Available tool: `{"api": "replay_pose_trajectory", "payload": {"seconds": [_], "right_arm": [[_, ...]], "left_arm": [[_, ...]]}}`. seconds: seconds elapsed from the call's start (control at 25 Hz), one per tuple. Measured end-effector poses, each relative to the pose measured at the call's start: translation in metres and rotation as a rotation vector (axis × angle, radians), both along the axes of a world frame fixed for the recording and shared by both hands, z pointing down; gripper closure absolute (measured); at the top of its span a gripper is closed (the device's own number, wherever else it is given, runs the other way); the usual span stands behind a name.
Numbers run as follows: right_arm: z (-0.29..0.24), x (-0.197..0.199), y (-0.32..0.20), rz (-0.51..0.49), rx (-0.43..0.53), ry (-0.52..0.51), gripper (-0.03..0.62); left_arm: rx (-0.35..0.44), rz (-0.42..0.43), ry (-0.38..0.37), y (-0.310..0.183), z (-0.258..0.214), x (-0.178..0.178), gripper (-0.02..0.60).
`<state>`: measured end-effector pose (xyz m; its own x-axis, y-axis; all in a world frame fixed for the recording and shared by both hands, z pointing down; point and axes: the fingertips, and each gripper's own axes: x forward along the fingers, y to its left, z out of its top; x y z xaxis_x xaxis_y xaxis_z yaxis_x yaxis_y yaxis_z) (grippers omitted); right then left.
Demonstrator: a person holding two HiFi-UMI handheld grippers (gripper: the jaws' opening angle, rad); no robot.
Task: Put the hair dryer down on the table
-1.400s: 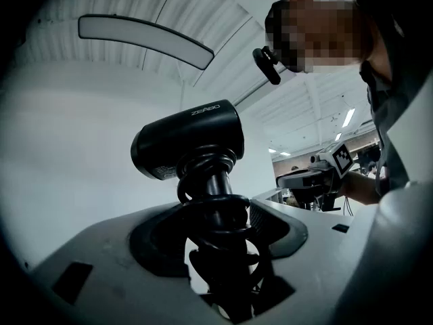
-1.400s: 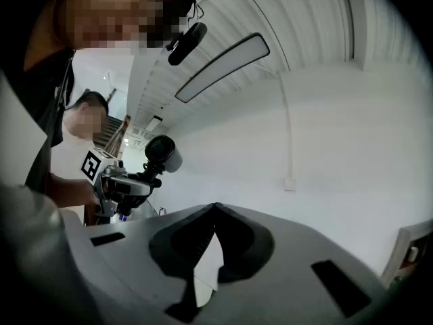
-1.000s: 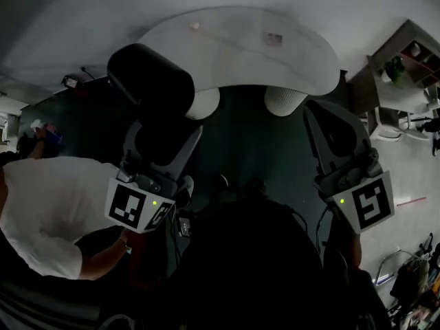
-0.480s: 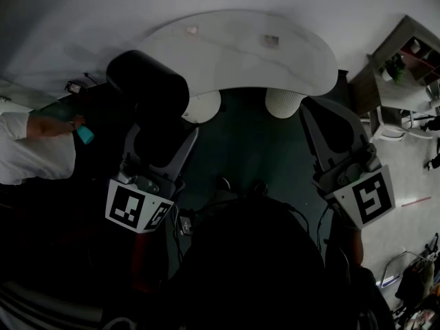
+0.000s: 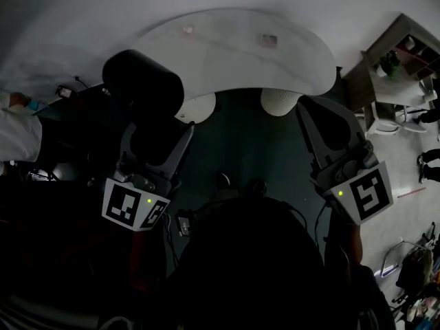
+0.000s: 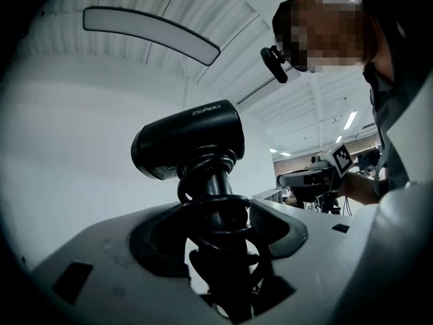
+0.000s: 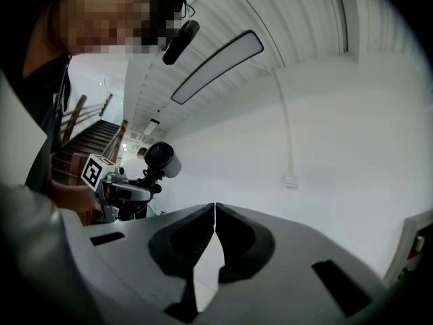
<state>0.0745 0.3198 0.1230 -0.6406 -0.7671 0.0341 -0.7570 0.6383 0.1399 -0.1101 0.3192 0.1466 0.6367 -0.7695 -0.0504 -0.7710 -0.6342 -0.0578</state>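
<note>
Hair dryer sits upright in my raised left gripper, jaws clamped on its handle, barrel crosswise above. My right gripper is raised alongside, jaws together.

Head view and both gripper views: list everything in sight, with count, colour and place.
hair dryer: one, black, upright in the left gripper
cord: one, black, coiled round the dryer's handle
table: one, white, curved, ahead
table pedestals: two, white, under the table
shelf unit: one, brown, far right
bystander's sleeve: one, white, far left
left gripper: one, grey, shut on the hair dryer's handle
right gripper: one, grey, shut, empty
</note>
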Motion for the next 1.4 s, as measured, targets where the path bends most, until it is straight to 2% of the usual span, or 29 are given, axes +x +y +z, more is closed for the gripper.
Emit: {"api": "replay_pose_trajectory", "payload": {"seconds": [0.4,0.64,1.0,1.24,1.4], "right_arm": [[-0.002,-0.067,-0.031,0.049,0.012,0.011,0.585],[-0.003,-0.084,-0.037,0.068,0.013,0.027,0.585],[0.004,-0.079,-0.061,0.056,-0.01,0.038,0.585],[0.013,-0.075,-0.053,-0.006,0.014,0.045,0.585],[0.006,-0.052,-0.093,-0.038,-0.003,0.045,0.585]], "left_arm": [[0.015,0.056,0.013,-0.039,0.0,-0.063,0.311],[0.009,0.082,0.026,-0.05,0.003,-0.078,0.311],[-0.018,0.068,0.045,-0.069,0.014,-0.072,0.311],[0.0,0.023,0.049,-0.051,0.027,-0.062,0.311],[-0.016,-0.009,0.053,-0.082,0.021,-0.039,0.311]]}}
